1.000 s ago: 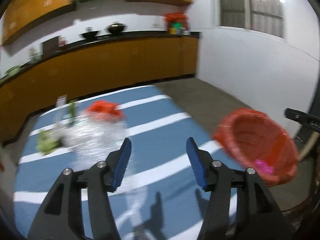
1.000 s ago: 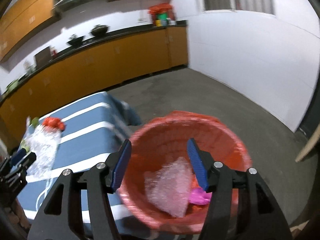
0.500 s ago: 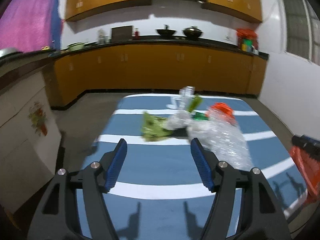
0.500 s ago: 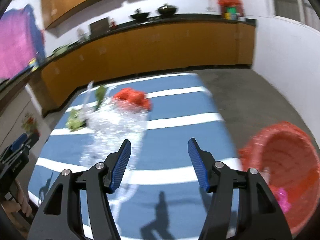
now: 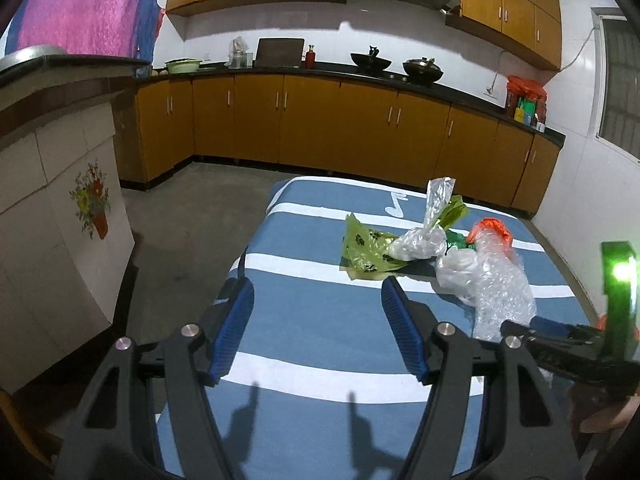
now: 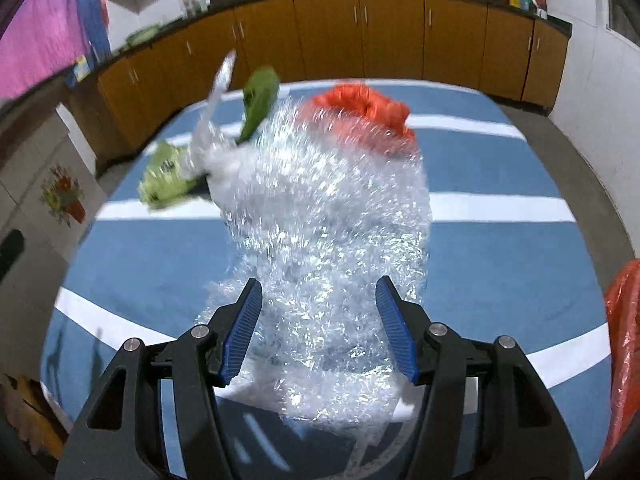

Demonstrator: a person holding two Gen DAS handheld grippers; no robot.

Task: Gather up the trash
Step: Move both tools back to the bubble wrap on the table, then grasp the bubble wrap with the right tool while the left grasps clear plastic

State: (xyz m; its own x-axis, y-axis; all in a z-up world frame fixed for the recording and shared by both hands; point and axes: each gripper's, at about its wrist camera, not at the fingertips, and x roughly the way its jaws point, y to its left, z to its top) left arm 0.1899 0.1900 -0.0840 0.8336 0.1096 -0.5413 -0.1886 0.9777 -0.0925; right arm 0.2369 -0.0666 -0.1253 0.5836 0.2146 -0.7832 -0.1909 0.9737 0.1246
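Observation:
A sheet of clear bubble wrap (image 6: 332,220) lies on the blue-and-white striped table (image 6: 500,240). My right gripper (image 6: 318,328) is open, with its jaws on either side of the sheet's near end. Behind the bubble wrap lie an orange plastic bag (image 6: 360,106), a green bag (image 6: 168,176) and a clear knotted bag (image 6: 212,132). In the left wrist view the same pile shows at the right: bubble wrap (image 5: 500,284), green bag (image 5: 366,246), clear bag (image 5: 420,240), orange bag (image 5: 490,230). My left gripper (image 5: 318,328) is open and empty over the table's near left part.
An orange-lined trash bin's edge (image 6: 624,320) shows at the table's right side. The right gripper's body (image 5: 568,340) reaches in at the right of the left wrist view. Kitchen cabinets (image 5: 320,120) stand beyond the table, and a white counter (image 5: 52,200) stands to the left.
Both grippers swung away from the trash bin toward the table. The right gripper has moved in close over the bubble wrap, which now fills the space between its jaws.

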